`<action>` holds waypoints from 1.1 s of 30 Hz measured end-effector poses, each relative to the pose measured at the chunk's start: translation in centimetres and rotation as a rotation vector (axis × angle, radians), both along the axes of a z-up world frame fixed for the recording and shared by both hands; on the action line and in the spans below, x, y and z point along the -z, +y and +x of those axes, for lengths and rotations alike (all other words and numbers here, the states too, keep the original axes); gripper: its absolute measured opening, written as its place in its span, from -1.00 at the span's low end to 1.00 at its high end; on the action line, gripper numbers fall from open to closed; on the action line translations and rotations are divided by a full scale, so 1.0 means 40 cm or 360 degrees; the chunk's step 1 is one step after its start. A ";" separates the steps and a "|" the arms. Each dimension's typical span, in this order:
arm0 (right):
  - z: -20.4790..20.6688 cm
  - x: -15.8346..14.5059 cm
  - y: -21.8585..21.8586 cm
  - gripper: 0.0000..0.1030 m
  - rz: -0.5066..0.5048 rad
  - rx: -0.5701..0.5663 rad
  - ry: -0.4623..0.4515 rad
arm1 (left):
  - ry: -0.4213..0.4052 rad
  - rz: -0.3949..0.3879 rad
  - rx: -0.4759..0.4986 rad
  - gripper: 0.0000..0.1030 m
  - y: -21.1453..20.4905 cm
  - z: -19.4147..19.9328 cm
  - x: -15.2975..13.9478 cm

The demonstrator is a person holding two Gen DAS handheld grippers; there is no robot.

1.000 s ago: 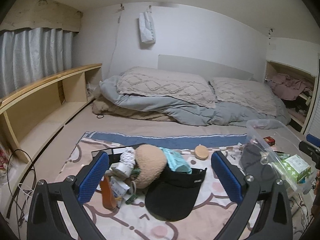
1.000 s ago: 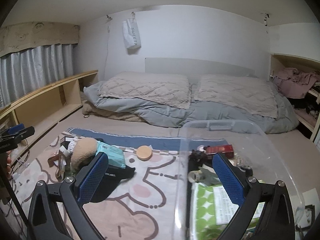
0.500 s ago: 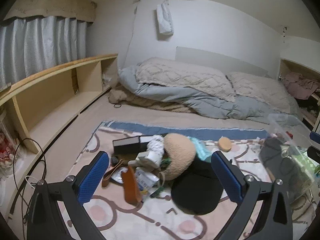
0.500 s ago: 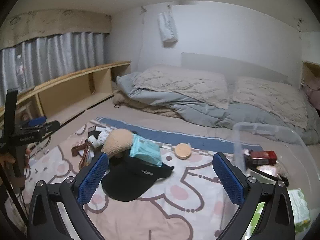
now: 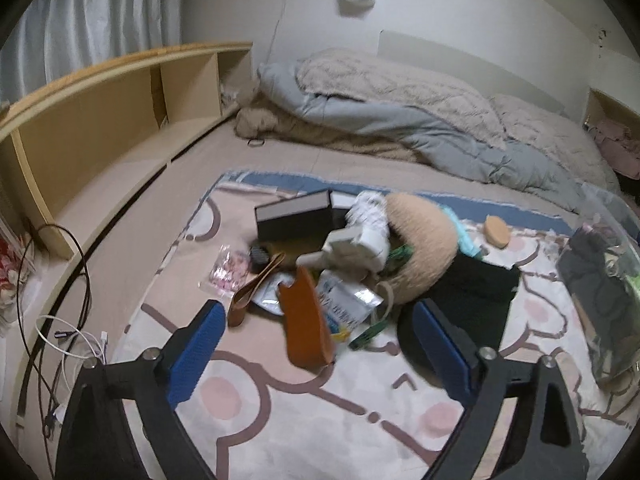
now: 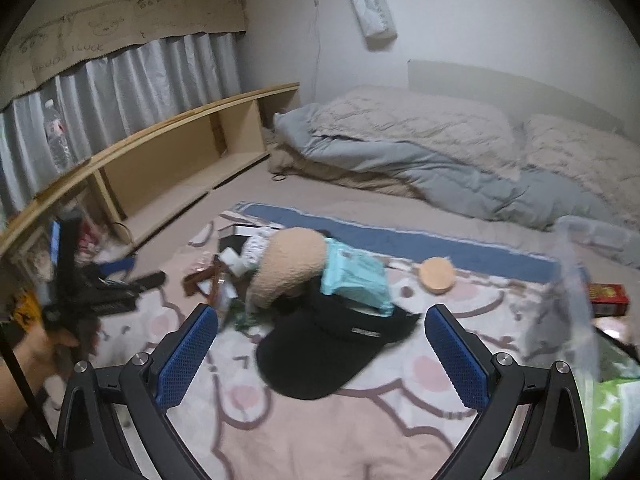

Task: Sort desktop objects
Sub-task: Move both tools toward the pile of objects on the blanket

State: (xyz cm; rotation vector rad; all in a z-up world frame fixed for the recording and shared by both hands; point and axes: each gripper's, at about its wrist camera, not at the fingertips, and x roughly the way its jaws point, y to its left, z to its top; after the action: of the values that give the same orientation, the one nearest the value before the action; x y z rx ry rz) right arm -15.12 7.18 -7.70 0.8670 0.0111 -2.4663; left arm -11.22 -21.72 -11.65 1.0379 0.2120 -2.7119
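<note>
A heap of small objects lies on the pink patterned blanket [image 5: 320,412]. It holds an orange-brown case [image 5: 306,320], a tan plush [image 5: 424,248], a black box [image 5: 294,220], a brown strap [image 5: 256,284] and a black cap [image 5: 472,292]. My left gripper [image 5: 320,344] hovers low over the case; its jaws are closing and the pads are clear of the case's near end. My right gripper [image 6: 320,348] stands open above the black cap [image 6: 332,344], with a teal packet [image 6: 354,276] and the plush [image 6: 288,264] just beyond.
A clear plastic bin [image 6: 576,292] with things inside stands at the right, a red box [image 6: 608,300] by it. A round wooden disc [image 6: 438,274] lies apart. Low wooden shelves [image 5: 100,120], cables [image 5: 60,320] and folded bedding [image 5: 400,120] ring the blanket. A hand [image 6: 36,356] holds the left gripper.
Both views have swung left and dipped toward the heap, and the bin has slid to the right edge. The left gripper's fingers now stand closer together, with the orange-brown case between them.
</note>
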 end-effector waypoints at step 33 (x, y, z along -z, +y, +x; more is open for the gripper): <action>-0.262 0.403 -0.459 -0.12 -0.0247 -0.0341 -0.0691 | -0.0261 0.0324 0.0094 0.20 -0.085 -0.094 0.257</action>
State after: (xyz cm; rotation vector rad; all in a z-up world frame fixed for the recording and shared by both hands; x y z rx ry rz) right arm -25.60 -11.20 -23.83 1.2421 -0.2252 -2.0115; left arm -14.97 -25.12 -21.95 1.3353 0.4420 -2.6819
